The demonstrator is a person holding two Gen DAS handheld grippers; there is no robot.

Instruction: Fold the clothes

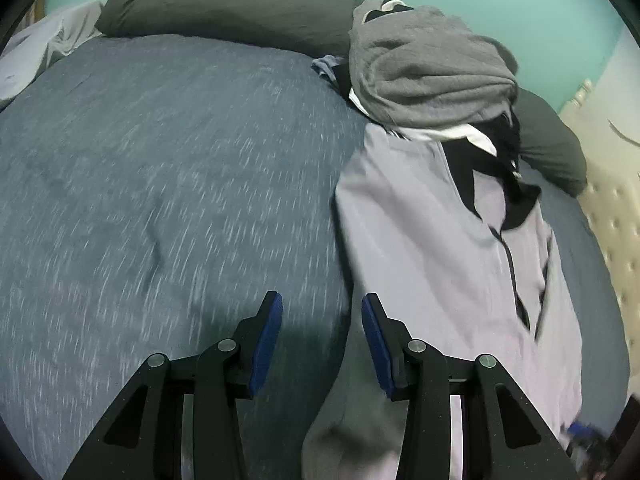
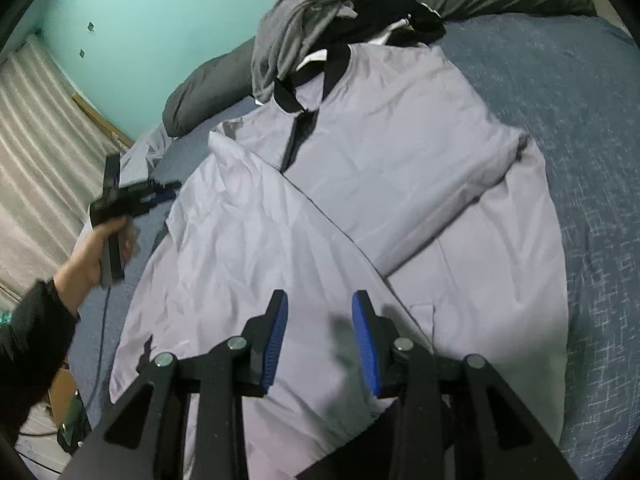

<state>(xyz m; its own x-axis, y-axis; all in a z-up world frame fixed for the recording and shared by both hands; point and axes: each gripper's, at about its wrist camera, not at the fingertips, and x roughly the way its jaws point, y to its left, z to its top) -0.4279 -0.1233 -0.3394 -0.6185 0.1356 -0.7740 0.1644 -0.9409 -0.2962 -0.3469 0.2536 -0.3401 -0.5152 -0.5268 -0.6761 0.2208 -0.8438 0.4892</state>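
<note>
One lavender jacket (image 2: 384, 168) lies lengthwise on the bed (image 1: 160, 160), collar toward two pillows; left gripper (image 1: 322, 344) and right gripper (image 2: 320, 336) both gape, empty.

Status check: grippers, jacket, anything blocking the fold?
Left gripper open, empty. Right gripper open above grey jacket. Jacket flat on bed, one side folded in. Clothes pile touches collar.
</note>
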